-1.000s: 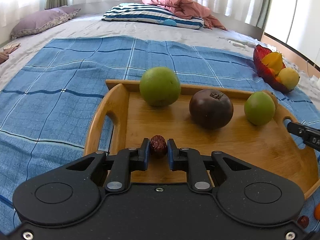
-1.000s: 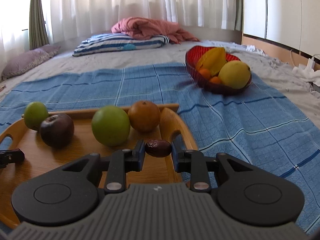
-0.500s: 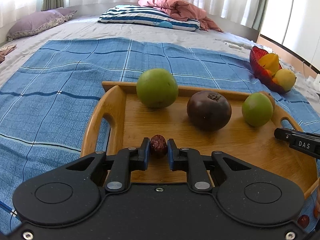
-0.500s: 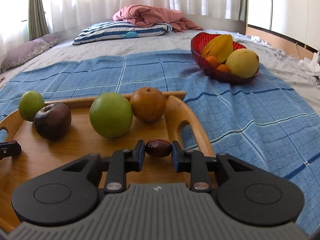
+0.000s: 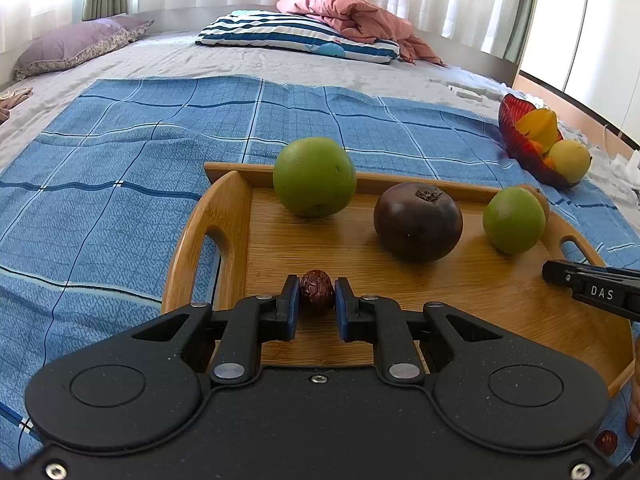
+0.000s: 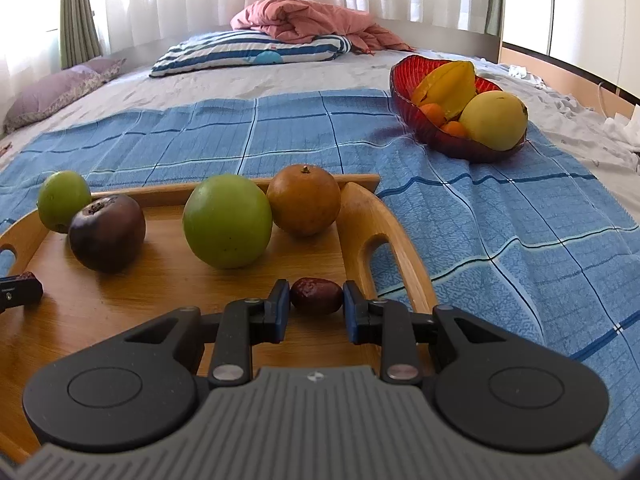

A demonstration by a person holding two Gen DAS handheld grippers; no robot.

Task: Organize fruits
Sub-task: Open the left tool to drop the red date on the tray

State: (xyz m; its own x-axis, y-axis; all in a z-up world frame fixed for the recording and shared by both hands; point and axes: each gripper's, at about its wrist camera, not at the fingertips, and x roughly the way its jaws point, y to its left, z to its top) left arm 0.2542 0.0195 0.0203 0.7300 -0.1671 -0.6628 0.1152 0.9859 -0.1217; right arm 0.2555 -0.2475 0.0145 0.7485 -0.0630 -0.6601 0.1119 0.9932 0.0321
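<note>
Bed with grey sheet (image 5: 168, 56); a blue checked woven cloth (image 5: 120, 168) spread over it. At the head end: a navy-and-white striped pillow (image 5: 296, 38), a crumpled pink blanket (image 5: 352, 14) on top of it, and a mauve pillow (image 5: 76, 44) off to the left.

Rectangular bamboo tray with cut-out handles (image 5: 208, 224) sits on the blue cloth. On the tray, left to right in the left wrist view: large green round fruit (image 5: 314, 176) against the far rim; dark purple-brown round fruit with a dried calyx (image 5: 418, 220); smaller green round fruit (image 5: 514, 220); brown-orange round fruit (image 6: 304, 199) in the far right corner, touching the smaller green one and mostly hidden behind it from the left side.

Red ribbed glass bowl (image 6: 404, 76) on the cloth, well apart from the tray to its right, holding a yellow starfruit (image 6: 452, 80), a pale yellow round fruit (image 6: 494, 120) and small orange fruits (image 6: 434, 114).

Left gripper (image 5: 317, 304): blue pads clamped on a small wrinkled dark red date (image 5: 317, 290), held over the tray's near left floor. Contact with the wood not resolvable.

Right gripper (image 6: 316, 306): pads clamped endwise on a second smooth dark red date (image 6: 316, 295), over the tray's near right part, beside the right handle.

One loose small red date (image 5: 606, 442) lies outside the tray, at the lower right edge of the left view.
</note>
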